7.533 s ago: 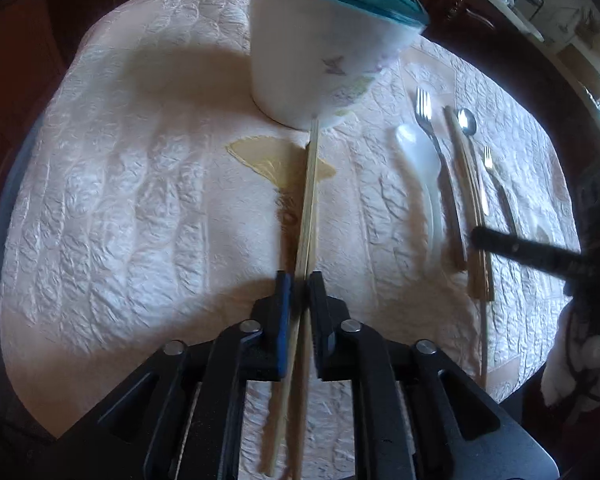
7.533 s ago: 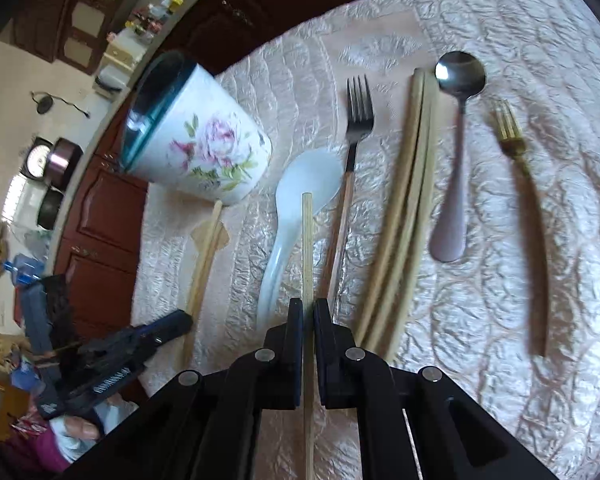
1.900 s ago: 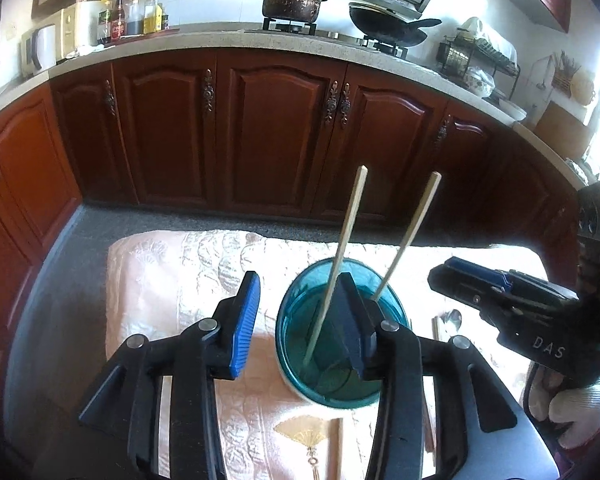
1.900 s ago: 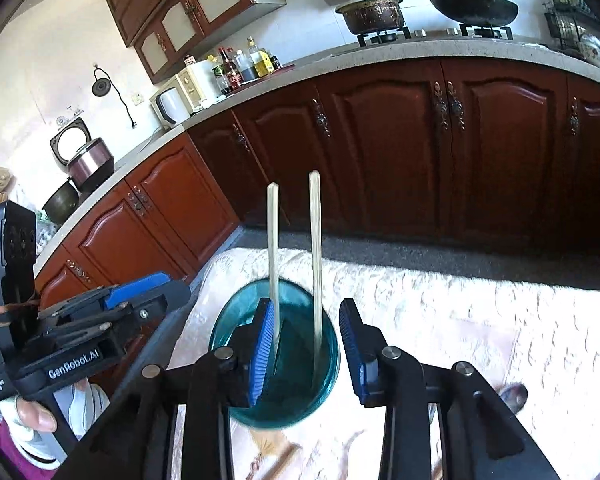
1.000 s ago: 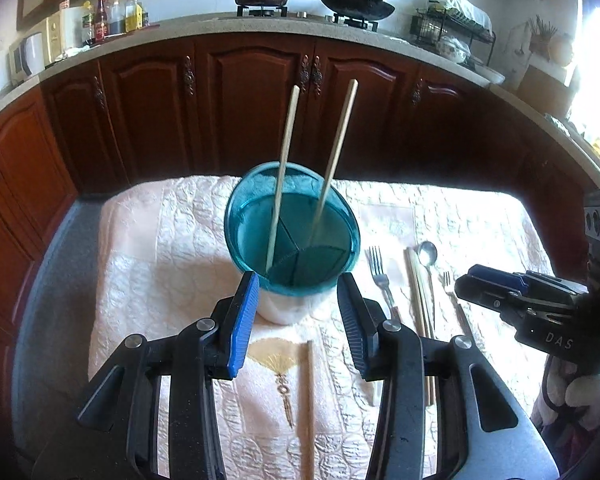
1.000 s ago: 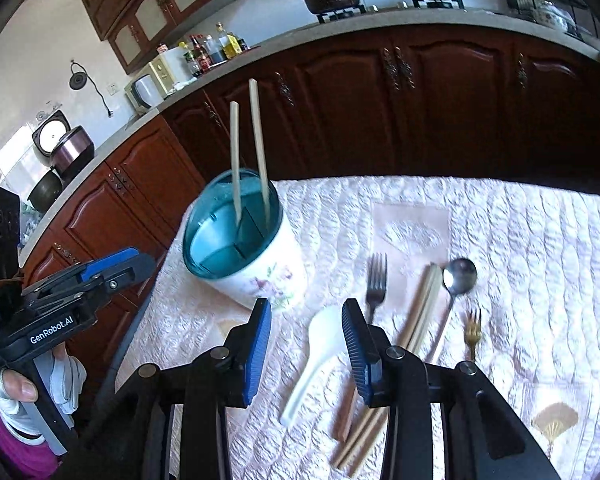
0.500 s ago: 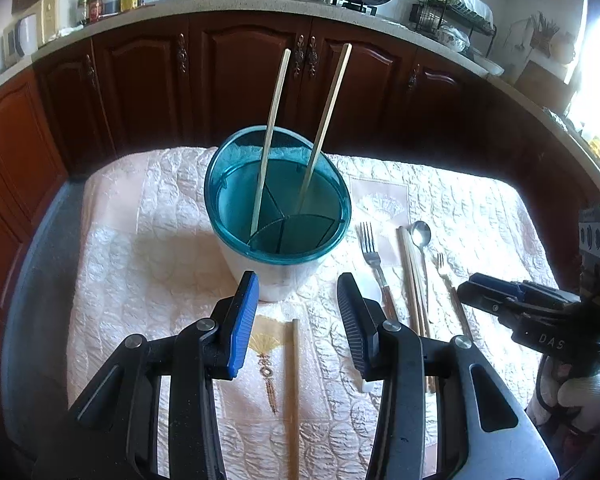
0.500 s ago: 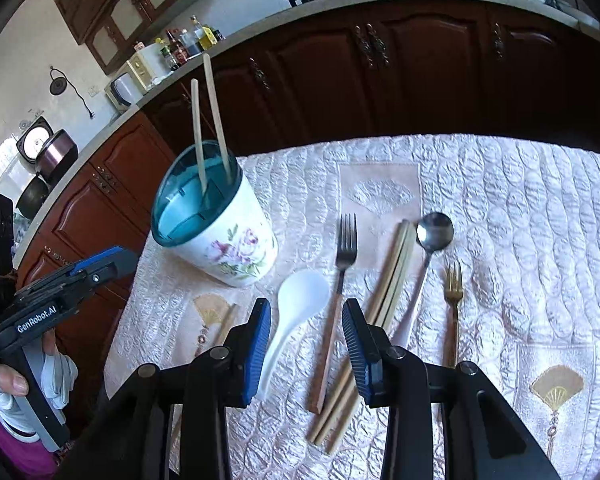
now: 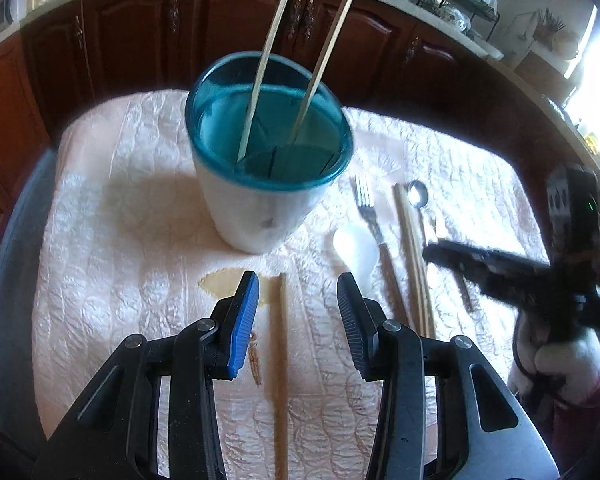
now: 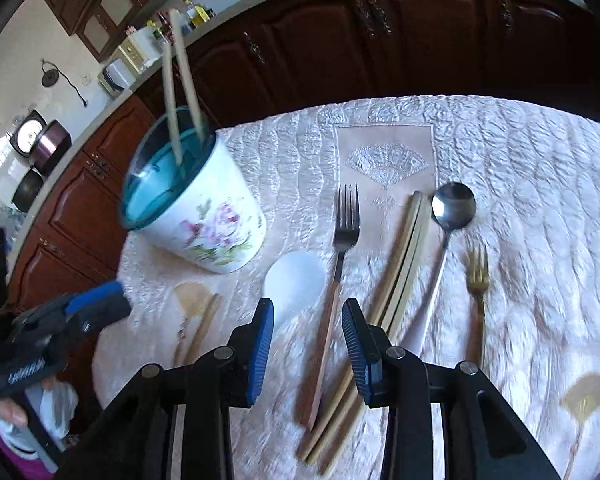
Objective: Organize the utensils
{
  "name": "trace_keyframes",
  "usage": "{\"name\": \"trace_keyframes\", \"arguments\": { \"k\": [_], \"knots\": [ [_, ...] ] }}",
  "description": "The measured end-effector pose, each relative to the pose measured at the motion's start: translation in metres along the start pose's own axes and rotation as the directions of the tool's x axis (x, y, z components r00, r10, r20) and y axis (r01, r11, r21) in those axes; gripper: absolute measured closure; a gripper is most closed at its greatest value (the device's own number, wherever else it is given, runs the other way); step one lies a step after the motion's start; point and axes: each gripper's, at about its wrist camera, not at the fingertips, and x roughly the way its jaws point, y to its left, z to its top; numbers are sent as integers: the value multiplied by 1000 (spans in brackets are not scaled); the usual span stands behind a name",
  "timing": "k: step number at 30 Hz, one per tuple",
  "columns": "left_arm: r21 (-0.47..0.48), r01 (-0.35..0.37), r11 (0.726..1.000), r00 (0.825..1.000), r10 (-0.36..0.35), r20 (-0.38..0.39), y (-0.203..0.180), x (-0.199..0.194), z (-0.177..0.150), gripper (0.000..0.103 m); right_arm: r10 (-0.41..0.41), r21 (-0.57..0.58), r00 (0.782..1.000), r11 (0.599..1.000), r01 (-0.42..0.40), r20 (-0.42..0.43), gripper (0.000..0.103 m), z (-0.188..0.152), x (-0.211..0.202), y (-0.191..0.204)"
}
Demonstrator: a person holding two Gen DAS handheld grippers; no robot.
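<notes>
A white floral holder with a teal rim [image 9: 260, 208] [image 10: 204, 216] stands on the quilted table with two chopsticks [image 9: 262, 68] [image 10: 180, 80] upright in it. My left gripper [image 9: 294, 316] is open above a single chopstick [image 9: 281, 360] lying in front of the holder. My right gripper [image 10: 308, 340] is open above a wood-handled fork [image 10: 336, 288], between a white spoon [image 10: 294, 284] and several loose chopsticks [image 10: 396, 292]. A steel spoon [image 10: 448, 216] and a small gold fork [image 10: 477, 280] lie further right.
The quilted cloth [image 9: 112, 240] covers the table to its edges. Dark wood cabinets [image 10: 380, 40] run behind the far edge. Each gripper shows in the other's view, the right one at the right [image 9: 496, 268] and the left one at the lower left [image 10: 60, 328].
Both grippers have dropped lower and closer to the table since half a second ago. The two chopsticks stay upright in the holder. Both grippers stay open.
</notes>
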Motion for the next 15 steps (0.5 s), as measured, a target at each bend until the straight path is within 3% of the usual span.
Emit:
{"name": "trace_keyframes", "arguments": {
  "k": [10, 14, 15],
  "knots": [
    [-12, -9, 1000, 998, 8, -55, 12, 17, -9, 63, -77, -21, 996, 997, 76, -38, 70, 50, 70, -33],
    [-23, -17, 1000, 997, 15, -77, 19, 26, -10, 63, -70, -50, 997, 996, 68, -30, 70, 57, 87, -38],
    [-28, -18, 999, 996, 16, -82, 20, 29, -9, 63, -64, -49, 998, 997, 63, -24, 75, 59, 89, -39]
  ]
}}
